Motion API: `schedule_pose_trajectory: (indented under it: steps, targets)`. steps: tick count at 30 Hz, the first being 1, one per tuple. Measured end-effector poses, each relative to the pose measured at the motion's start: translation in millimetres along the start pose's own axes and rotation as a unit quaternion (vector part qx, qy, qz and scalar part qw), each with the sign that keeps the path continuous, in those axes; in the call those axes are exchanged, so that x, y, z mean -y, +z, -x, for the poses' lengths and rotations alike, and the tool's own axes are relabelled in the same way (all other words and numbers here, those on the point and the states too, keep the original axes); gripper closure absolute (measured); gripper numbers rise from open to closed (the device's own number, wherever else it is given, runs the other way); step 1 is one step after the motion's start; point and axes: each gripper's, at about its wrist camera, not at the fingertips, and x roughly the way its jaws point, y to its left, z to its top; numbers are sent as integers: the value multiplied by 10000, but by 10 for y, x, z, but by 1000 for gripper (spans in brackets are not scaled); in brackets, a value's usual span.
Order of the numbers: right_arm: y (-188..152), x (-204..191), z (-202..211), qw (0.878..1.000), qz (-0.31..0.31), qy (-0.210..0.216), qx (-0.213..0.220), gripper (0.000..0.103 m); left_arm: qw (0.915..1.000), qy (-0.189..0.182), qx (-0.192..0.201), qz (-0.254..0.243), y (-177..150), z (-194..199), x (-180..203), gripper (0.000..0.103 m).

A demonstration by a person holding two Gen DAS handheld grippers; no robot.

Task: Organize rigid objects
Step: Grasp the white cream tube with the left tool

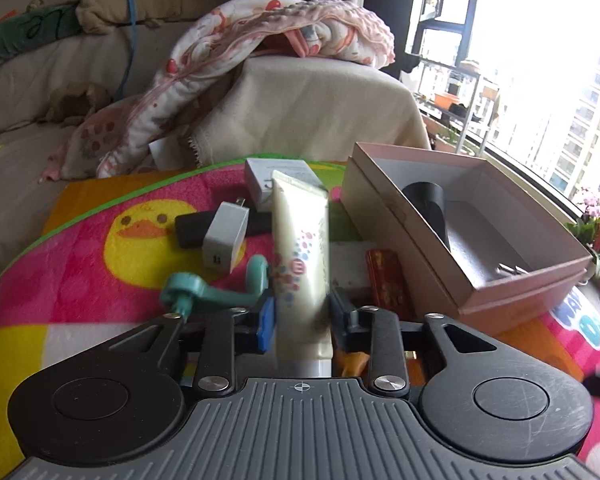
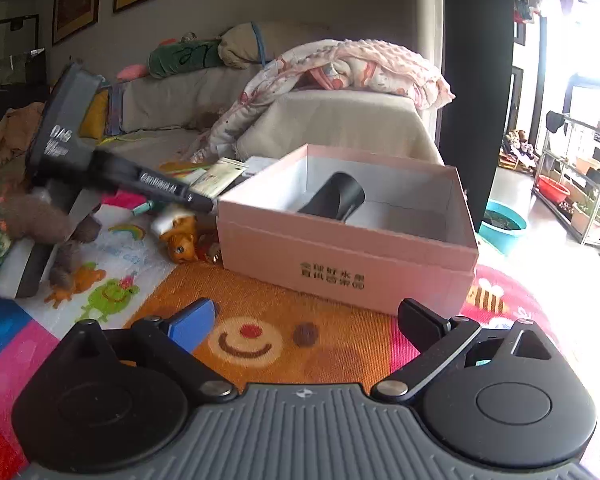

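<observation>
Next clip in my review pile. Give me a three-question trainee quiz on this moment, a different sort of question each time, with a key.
1. True or false: the left tool is shut on the cream tube.
2. Which of these lies inside the pink box? A) a black cylinder B) the white charger C) the teal roller
3. Fill in: the right tool is ____ and holds nothing.

Key
1. True: its pads press on the tube from both sides.
2. A: the black cylinder leans in the box; the white charger and the teal roller lie on the mat.
3. open
</observation>
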Motion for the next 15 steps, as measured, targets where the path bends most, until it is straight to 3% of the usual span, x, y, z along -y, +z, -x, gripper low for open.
schedule_pose_trajectory:
  steps: [4, 8, 11, 15]
  targets:
    - [685, 13, -90, 9993, -199, 313, 34, 4, 9996, -10, -113, 254, -313, 381, -117, 75]
    - [1490, -102, -622, 9954, -416, 770, -386, 4, 9983, -282, 24, 505, -466, 507, -241, 75]
    - [1931, -342, -1318, 9940, -369, 568, -858, 4, 9958, -519, 75, 747, -501, 462, -328, 74]
    - [2149, -642, -2221, 9886, -191, 139, -1488, 9, 9957, -599, 103, 697, -553, 441, -317, 73]
